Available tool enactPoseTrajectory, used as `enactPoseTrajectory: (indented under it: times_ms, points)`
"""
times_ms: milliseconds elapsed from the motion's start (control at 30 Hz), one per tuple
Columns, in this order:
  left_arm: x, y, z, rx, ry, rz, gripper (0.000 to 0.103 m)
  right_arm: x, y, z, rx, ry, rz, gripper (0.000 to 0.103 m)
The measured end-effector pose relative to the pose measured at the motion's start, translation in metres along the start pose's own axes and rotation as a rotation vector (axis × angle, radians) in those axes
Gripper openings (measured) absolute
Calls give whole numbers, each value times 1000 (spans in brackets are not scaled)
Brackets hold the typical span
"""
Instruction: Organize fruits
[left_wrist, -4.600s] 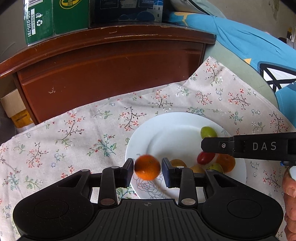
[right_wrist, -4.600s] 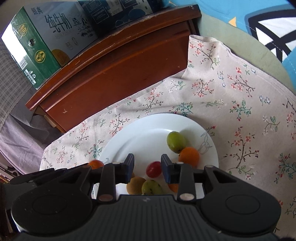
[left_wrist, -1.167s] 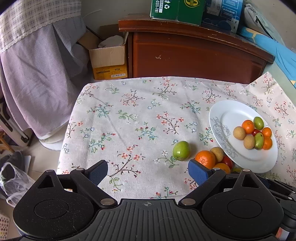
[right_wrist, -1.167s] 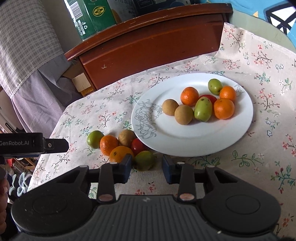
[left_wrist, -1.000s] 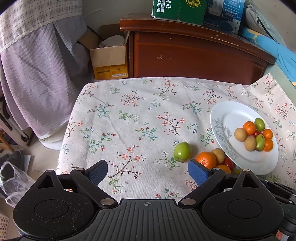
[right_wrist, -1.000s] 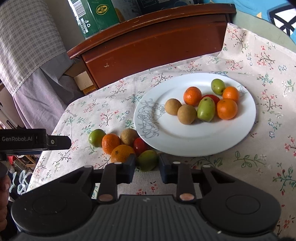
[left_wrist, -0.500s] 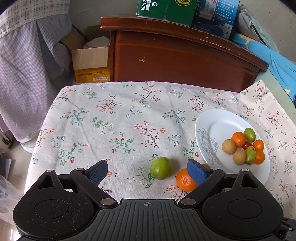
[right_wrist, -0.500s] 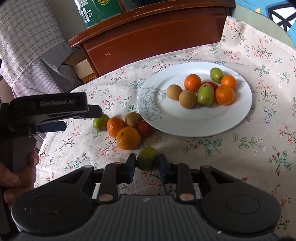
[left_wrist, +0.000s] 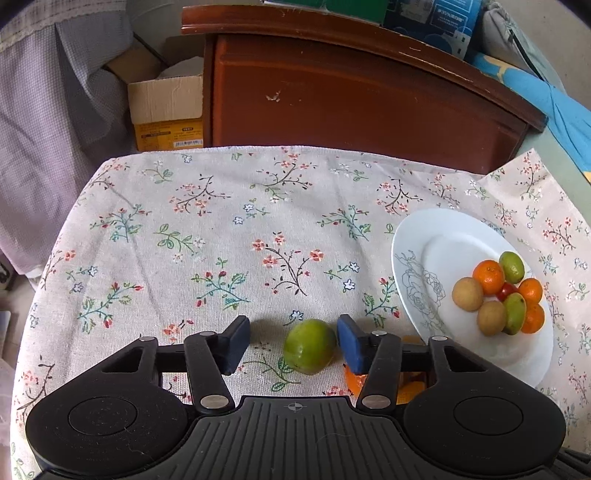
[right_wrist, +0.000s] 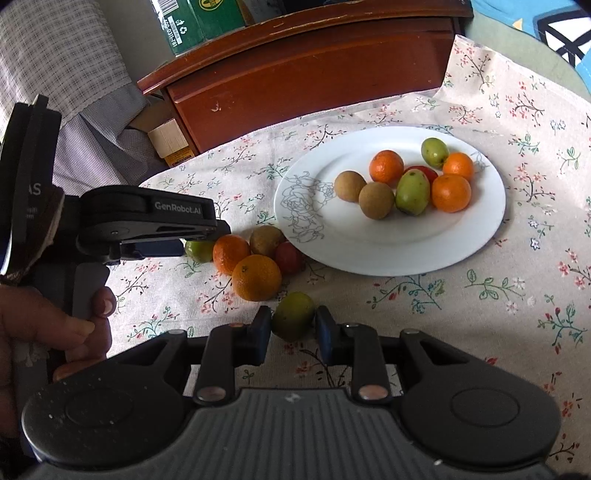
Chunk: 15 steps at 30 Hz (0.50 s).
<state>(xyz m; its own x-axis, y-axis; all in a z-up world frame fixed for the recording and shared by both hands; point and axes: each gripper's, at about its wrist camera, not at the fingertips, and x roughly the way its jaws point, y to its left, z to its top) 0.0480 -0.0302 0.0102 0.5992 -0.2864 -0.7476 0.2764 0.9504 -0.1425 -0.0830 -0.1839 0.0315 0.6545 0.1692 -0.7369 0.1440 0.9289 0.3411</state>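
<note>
Right gripper (right_wrist: 291, 326): nearest item in the right wrist view. Its two dark pads are clamped on a small green fruit with a brownish blush (right_wrist: 293, 315), one pad pressing each side; the fruit sits low over the floral tablecloth (right_wrist: 480, 306), but whether it touches the cloth cannot be told.

Left gripper (left_wrist: 293, 345): jaws closing, with a round green fruit (left_wrist: 310, 347) between the blue pads. The right-hand pad stands just beside the fruit; a clear gap remains on the left-hand side, so the fruit is not yet pinched. It rests on the cloth. A hand (right_wrist: 51, 332) grips this tool's handle at the left edge of the right wrist view.

Loose fruit on the cloth, just beyond the right gripper: a large orange (right_wrist: 256, 277), a smaller orange (right_wrist: 231, 253), a brown round fruit (right_wrist: 266, 240) and a red fruit (right_wrist: 288, 256), bunched together and touching, close against the plate's near-left rim.

White plate (right_wrist: 388, 251), with a line-drawn flower on its left part: holds a touching cluster of two brown round fruits, three oranges, two green fruits and one red fruit partly hidden among them.

Far edge: a dark red-brown wooden cabinet (left_wrist: 351, 96) behind the table, green and blue cartons on its top, an open cardboard box (left_wrist: 166, 110) on the floor beside it.
</note>
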Motion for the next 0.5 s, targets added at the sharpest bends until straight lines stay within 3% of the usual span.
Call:
enactPoseTrajectory:
  times_ms: [100,500]
  points:
    - [-2,2,-1,-18,2,-25,28,0,0,0,-5,0,-2,27]
    - [-33,6,-14,23,-22,-12,27,-7,4,-3,-35,4,-3,26]
